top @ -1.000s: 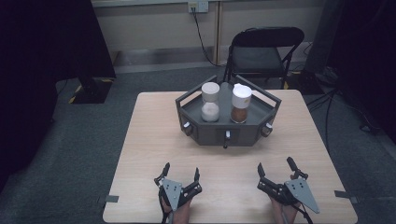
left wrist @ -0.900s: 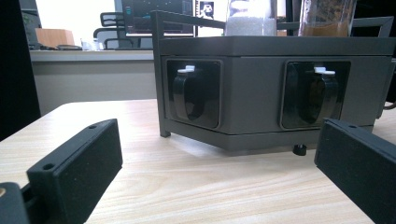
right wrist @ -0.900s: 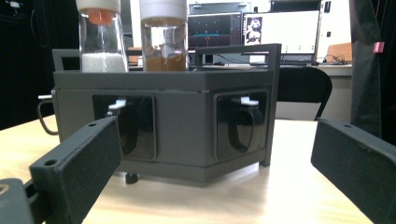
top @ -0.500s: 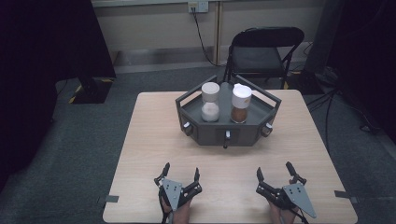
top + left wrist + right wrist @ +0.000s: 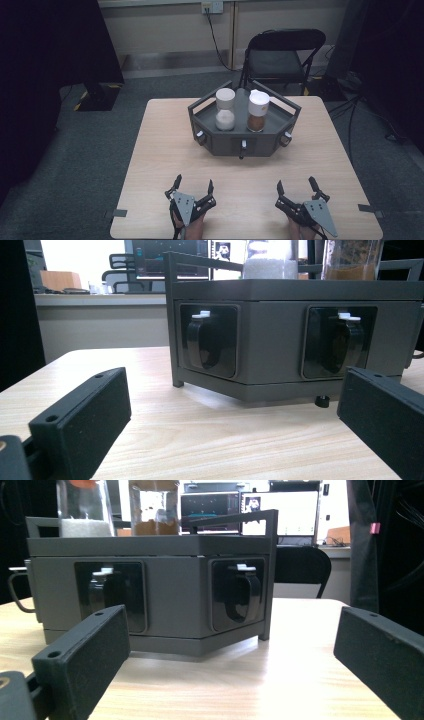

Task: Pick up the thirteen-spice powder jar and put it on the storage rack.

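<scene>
You are holding the left gripper with its jaws spread wide and nothing between them, resting low over the near edge of the table. The right gripper is sitting the same way, jaws apart and empty, well to the side of the left one. Both are pointing forward at the dark hexagonal rack, which is standing well apart from them at the middle of the table's far half.

The rack is looking rigid and probably fairly heavy, so it should not be sliding at a light touch. Its front faces are carrying recessed black latch handles with white tabs on top; those loops seem the natural place to be pinching, though I cannot tell from here whether they pull or turn. The two jars standing on top, a white-filled jar and a brown-filled jar, are likely glass or clear plastic, smooth and tip-prone, best taken around the body below the lid.

Your forearms are coming in level from the near edge.
</scene>
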Demonstrator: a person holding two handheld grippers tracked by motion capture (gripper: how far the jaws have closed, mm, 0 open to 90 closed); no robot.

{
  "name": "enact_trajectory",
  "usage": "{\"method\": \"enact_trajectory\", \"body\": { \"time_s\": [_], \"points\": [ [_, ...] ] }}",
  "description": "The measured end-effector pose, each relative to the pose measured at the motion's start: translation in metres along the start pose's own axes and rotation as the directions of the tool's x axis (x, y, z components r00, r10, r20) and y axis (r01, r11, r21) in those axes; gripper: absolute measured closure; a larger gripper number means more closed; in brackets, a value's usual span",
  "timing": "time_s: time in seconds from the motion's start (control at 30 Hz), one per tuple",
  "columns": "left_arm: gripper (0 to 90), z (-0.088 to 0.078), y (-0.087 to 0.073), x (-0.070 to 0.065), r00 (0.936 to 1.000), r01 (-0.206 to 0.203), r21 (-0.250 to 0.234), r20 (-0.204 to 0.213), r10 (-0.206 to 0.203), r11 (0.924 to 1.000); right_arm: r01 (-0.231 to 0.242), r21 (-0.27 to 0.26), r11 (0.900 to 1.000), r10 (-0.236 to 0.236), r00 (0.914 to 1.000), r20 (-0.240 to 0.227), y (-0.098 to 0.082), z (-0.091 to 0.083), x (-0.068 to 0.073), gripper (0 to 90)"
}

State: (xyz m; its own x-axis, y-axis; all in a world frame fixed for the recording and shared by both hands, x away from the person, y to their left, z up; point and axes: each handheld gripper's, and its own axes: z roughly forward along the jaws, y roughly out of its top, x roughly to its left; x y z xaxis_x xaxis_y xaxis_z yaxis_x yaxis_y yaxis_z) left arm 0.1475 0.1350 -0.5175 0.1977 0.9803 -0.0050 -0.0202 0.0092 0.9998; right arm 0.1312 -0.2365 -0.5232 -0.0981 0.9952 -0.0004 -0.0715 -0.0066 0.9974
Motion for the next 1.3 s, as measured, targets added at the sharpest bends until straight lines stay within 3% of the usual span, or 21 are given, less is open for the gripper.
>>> {"method": "enact_trajectory", "body": {
  "time_s": [0.47, 1.3],
  "points": [
    [0.1, -0.0001, 0.0000, 0.0003, 1.0000, 0.000, 0.000, 0.002, 0.000, 1.0000, 0.010, 0.044, 0.999, -0.011, 0.9999, 0.011, 0.0067, 0.0036, 0.0033, 0.3],
    [0.1, -0.0001, 0.0000, 0.0002, 1.0000, 0.002, 0.000, 0.002, -0.002, 1.0000, 0.011, 0.042, 0.999, -0.012, 0.9997, 0.021, 0.0064, 0.0033, 0.0050, 0.0]
  ]
}}
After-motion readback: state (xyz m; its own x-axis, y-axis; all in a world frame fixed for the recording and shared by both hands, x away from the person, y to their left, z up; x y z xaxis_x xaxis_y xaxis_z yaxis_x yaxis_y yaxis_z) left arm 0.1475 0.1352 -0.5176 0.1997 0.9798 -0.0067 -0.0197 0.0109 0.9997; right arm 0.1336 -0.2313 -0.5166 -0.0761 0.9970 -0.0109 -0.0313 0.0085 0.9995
